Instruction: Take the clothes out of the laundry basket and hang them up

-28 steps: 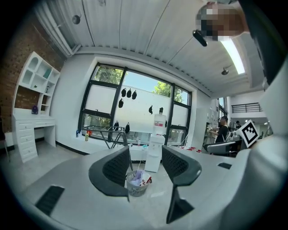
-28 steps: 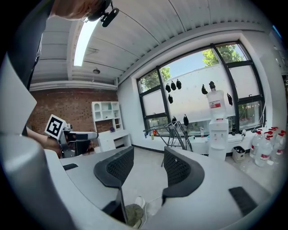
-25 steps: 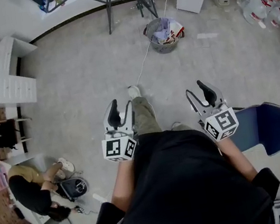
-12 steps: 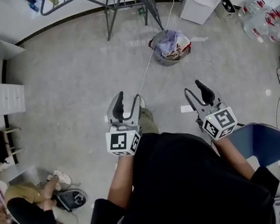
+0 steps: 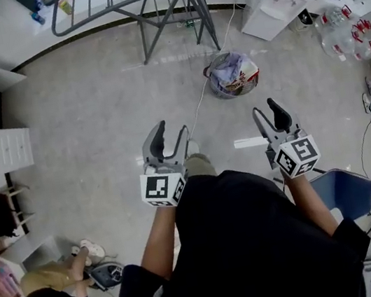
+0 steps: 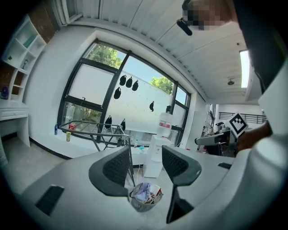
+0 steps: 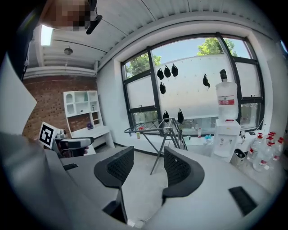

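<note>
Standing upright, laundry basket [image 5: 223,93] opens upward, clothes [image 5: 227,71] heaped inside.

Round grey laundry basket [image 5: 232,75] of crumpled clothes [image 5: 227,71], apparently upright.

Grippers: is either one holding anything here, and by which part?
Nothing is held. The left gripper and right gripper both stand open and empty; the clothes lie in the laundry basket ahead.

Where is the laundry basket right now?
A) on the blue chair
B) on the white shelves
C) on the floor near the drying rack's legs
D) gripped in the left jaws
C: the laundry basket stands on the floor close to the drying rack legs, untouched.
</note>
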Demonstrator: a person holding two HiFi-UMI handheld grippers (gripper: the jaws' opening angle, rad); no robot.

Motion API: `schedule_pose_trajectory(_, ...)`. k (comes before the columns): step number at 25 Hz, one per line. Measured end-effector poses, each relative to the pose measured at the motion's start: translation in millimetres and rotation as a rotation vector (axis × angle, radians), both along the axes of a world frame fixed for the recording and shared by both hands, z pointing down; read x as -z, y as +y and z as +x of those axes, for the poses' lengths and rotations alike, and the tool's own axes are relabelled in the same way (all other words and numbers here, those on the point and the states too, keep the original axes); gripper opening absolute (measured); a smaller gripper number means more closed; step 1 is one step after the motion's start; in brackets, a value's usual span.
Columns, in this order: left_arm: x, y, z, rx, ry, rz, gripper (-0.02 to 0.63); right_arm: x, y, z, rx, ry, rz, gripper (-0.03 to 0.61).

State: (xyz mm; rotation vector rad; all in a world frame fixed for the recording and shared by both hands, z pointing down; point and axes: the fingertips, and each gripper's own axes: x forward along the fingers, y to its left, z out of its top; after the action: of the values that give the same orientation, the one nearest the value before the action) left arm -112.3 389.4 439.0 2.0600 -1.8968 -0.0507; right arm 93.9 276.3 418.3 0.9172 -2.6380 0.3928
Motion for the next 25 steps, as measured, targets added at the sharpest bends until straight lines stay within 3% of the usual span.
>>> schedule_pose_trajectory(4, -12, -29, -28, -0.075, 0.047, -0.030, 0.210, -6, -23, -14, -0.097, 0.009, -0.049, 0.179)
schedule_pose_trajectory(8, -26, -64, -26, -0.190, 0.054, -0.074, 0.210, 3, -48, -7, -0.187, 0.016, -0.022, 0.179)
schedule_pose_trajectory(18, -22, -140, 44, -0.392, 0.018, -0.098, 0.210, -16, -76, 64, -0.360, -0.028, -0.081, 0.179)
schedule_pose_trajectory(25, -13, -219, 101, -0.537, -0.043, -0.124, 0.212, -32, -139, 96, -0.435, -0.114, -0.093, 0.179)
